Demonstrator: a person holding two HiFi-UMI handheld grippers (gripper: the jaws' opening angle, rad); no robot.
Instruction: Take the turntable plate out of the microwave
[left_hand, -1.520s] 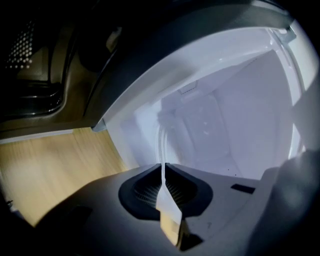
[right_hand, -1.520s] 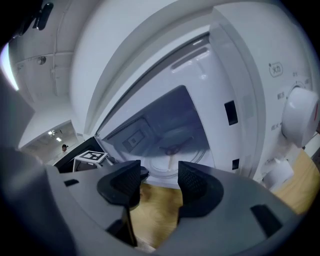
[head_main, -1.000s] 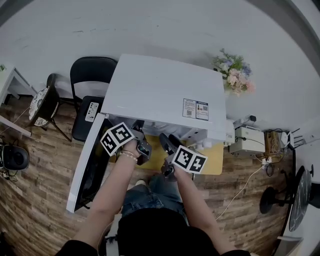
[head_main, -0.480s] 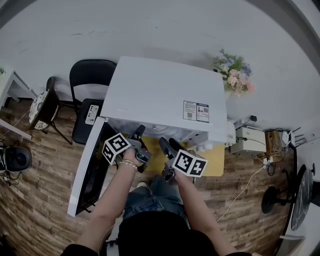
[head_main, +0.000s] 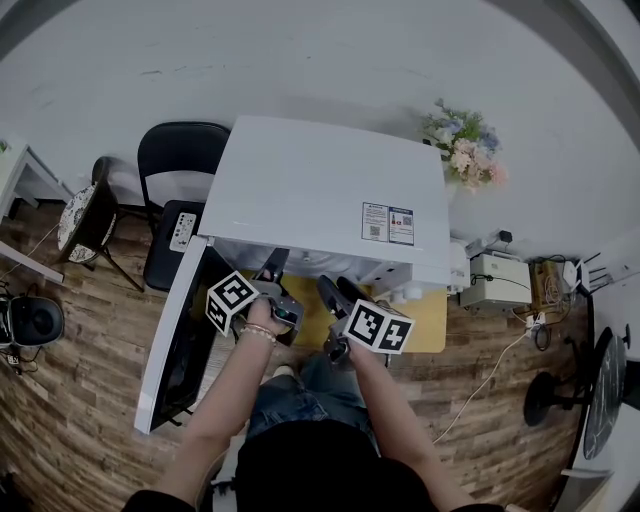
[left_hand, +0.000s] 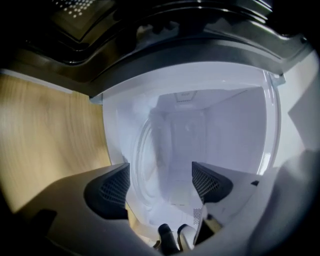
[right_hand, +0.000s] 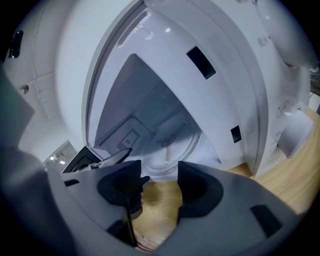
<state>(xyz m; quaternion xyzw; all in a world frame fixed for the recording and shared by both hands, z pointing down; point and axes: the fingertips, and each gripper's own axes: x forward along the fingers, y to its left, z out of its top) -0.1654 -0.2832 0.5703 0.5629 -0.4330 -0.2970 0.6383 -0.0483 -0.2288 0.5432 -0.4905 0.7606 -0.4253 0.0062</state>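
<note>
The white microwave (head_main: 320, 190) stands on a wooden table (head_main: 430, 322) with its door (head_main: 180, 340) swung open to the left. The glass turntable plate (left_hand: 145, 160) lies on the cavity floor; in the right gripper view the turntable plate (right_hand: 172, 150) shows just past the jaws. My left gripper (head_main: 272, 270) points into the cavity mouth; the left gripper (left_hand: 160, 186) has just been opening its jaws, and they stand wide with nothing between them. Beside it, the right gripper (head_main: 335, 287) hovers at the opening; the right gripper (right_hand: 160, 182) is open and holds nothing, over the table's front edge.
A black chair (head_main: 175, 160) with a remote (head_main: 182, 222) on its seat stands behind the door. Flowers (head_main: 465, 145) sit at the microwave's right rear corner. A white box (head_main: 497, 278) and cables lie on the floor to the right.
The left hand and its marker cube have dropped slightly lower in the picture and rolled. The right gripper has stayed where it was. The door remains open.
</note>
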